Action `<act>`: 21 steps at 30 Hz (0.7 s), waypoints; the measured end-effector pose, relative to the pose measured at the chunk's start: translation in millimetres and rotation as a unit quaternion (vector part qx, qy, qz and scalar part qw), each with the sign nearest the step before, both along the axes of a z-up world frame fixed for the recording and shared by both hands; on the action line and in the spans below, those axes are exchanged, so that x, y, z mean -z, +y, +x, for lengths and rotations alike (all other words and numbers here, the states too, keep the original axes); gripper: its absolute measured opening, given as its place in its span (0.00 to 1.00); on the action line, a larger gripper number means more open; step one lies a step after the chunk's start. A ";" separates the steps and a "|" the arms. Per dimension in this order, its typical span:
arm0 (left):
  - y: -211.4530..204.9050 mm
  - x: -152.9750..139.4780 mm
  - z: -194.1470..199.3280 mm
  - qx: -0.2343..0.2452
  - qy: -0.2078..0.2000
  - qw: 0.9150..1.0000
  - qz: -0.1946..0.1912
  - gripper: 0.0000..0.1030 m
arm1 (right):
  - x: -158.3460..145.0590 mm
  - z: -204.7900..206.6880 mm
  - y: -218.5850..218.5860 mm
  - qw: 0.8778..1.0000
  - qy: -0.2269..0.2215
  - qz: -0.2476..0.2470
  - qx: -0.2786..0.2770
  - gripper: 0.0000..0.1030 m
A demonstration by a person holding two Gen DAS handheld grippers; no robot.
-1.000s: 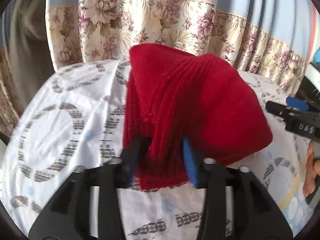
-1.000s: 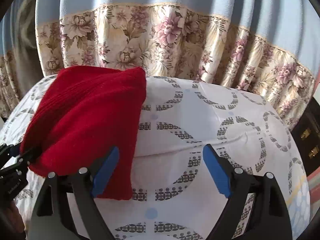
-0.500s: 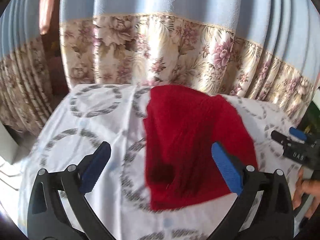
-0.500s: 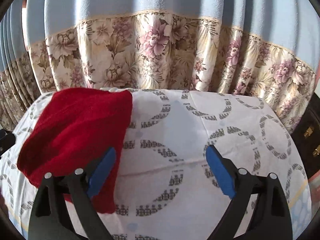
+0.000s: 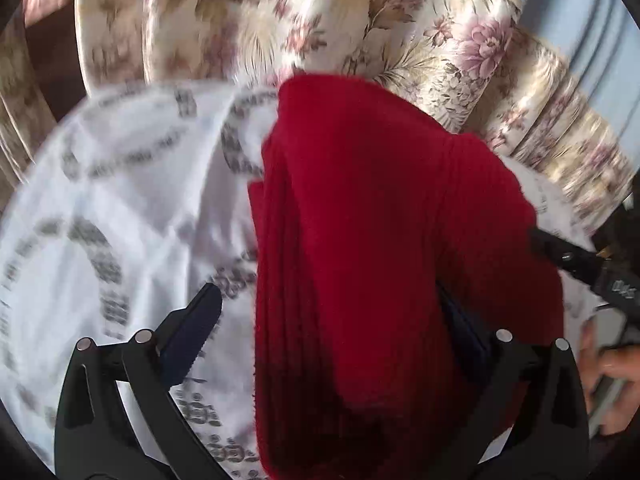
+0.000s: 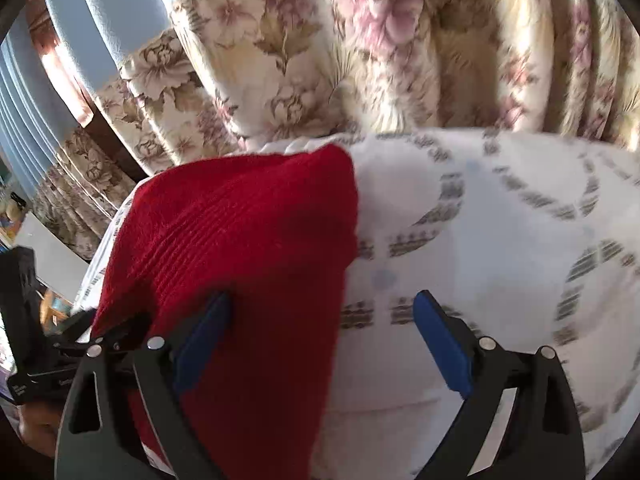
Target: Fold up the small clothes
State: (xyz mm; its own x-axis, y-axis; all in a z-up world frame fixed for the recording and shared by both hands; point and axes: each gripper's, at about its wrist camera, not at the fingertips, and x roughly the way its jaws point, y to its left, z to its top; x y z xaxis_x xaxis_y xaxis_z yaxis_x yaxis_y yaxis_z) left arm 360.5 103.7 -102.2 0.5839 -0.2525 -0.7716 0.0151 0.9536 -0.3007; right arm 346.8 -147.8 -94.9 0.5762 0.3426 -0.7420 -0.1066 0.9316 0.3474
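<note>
Floral curtain [image 5: 460,52] hangs behind a surface [image 5: 132,184] under a white ring-print cloth. Red knit garment [image 5: 360,260] lies folded on it. Left hand-held gripper [image 5: 332,332] spread wide astride the garment, having just opened; right hand-held gripper [image 6: 320,340] wide, gripping nothing.

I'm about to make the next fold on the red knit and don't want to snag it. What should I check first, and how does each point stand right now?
1. Left gripper open: ok, jaws wide after just opening, pads off the red knit.
2. Right gripper open: ok, jaws wide, opened a little further.
3. Knit free of both grips: ok, it lies between the left fingers unpinched; only its right edge sits between the right ones.
4. Knit resting on the patterned sheet: ok.
5. Knit folded flat and even: cannot tell, the views are blurred.
6. Curtain clear of the knit: cannot tell.
</note>
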 end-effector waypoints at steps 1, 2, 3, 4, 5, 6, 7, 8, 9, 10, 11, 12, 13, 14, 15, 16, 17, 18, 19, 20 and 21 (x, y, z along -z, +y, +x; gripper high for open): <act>5.1 6.9 0.3 0.001 0.004 1.000 -0.023 0.97 | 3.9 1.5 2.3 1.000 0.005 0.020 -0.005 0.90; 7.9 10.4 -1.7 -0.001 -0.001 0.999 -0.039 0.97 | 6.5 2.1 3.9 0.999 0.011 0.028 -0.012 0.90; 4.6 11.4 -6.7 0.001 -0.011 0.999 -0.034 0.97 | 7.9 2.8 6.9 0.999 0.014 0.029 -0.018 0.90; 1.5 12.2 -8.8 0.001 -0.018 0.999 -0.026 0.97 | 9.7 4.5 9.9 0.999 0.015 0.035 -0.027 0.89; -1.4 13.0 -10.6 -0.003 -0.020 0.999 -0.026 0.97 | 12.7 6.8 12.8 0.998 0.021 0.048 -0.037 0.88; -2.4 13.3 -11.5 -0.006 -0.021 0.999 -0.026 0.97 | 15.0 8.5 16.5 0.997 0.027 0.056 -0.045 0.79; -4.8 13.6 -11.8 -0.007 -0.023 0.999 -0.027 0.97 | 13.4 7.0 20.9 0.997 0.022 0.056 -0.052 0.73; -5.1 14.1 -12.0 -0.008 -0.024 0.999 -0.030 0.97 | 11.6 4.6 23.8 0.997 0.017 0.049 -0.059 0.71; -6.6 13.4 -12.7 -0.010 -0.025 0.999 -0.032 0.97 | 10.3 1.0 27.0 0.997 0.012 0.045 -0.063 0.65; -7.4 13.9 -14.1 -0.014 -0.026 0.999 -0.034 0.97 | 9.3 -0.3 28.8 0.997 0.009 0.048 -0.066 0.56; -11.1 12.4 -14.0 -0.012 -0.025 0.999 -0.037 0.91 | 8.0 -2.7 28.5 0.996 0.007 0.054 -0.069 0.52; -14.9 10.3 -14.9 -0.004 -0.026 0.998 -0.050 0.70 | 6.6 -4.4 29.4 0.996 0.002 0.057 -0.072 0.46; -22.1 5.2 -16.5 0.001 -0.031 0.998 -0.057 0.65 | 4.4 -6.1 29.5 0.996 -0.001 0.060 -0.073 0.42; -30.6 -0.6 -19.6 0.001 -0.036 0.999 -0.037 0.56 | 1.7 -8.1 30.6 0.996 -0.007 0.057 -0.072 0.41; -39.2 -6.5 -22.0 0.005 -0.041 0.999 -0.016 0.48 | -2.2 -11.2 30.3 0.996 -0.015 0.053 -0.074 0.39; -47.5 -13.0 -23.6 0.004 -0.043 0.999 -0.009 0.46 | -7.4 -14.7 29.7 0.996 -0.025 0.046 -0.075 0.38; -52.7 -18.0 -24.4 -0.001 -0.042 0.999 -0.013 0.44 | -15.2 -19.6 28.9 0.995 -0.036 0.038 -0.081 0.38; -64.3 -26.4 -25.8 0.002 -0.044 0.999 -0.020 0.43 | -23.8 -26.0 26.8 0.995 -0.046 0.030 -0.087 0.38; -79.6 -34.3 -26.9 0.014 -0.051 0.998 -0.017 0.43 | -37.9 -32.9 20.4 0.993 -0.065 0.013 -0.093 0.38; -90.8 -39.5 -28.8 0.022 -0.056 0.998 -0.014 0.43 | -49.9 -38.1 11.9 0.992 -0.078 -0.001 -0.095 0.38; -107.6 -46.5 -29.8 0.029 -0.062 0.998 -0.011 0.43 | -62.3 -42.6 0.7 0.992 -0.088 -0.012 -0.094 0.38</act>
State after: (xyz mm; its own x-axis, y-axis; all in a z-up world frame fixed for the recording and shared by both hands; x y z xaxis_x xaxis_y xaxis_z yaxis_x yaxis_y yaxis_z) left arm 330.7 -4.0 -55.6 0.6580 -0.3041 -0.6889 0.1073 0.9434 -0.3139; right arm 304.2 -147.1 -32.6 0.6243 0.4403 -0.6452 -0.3367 0.8970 0.2863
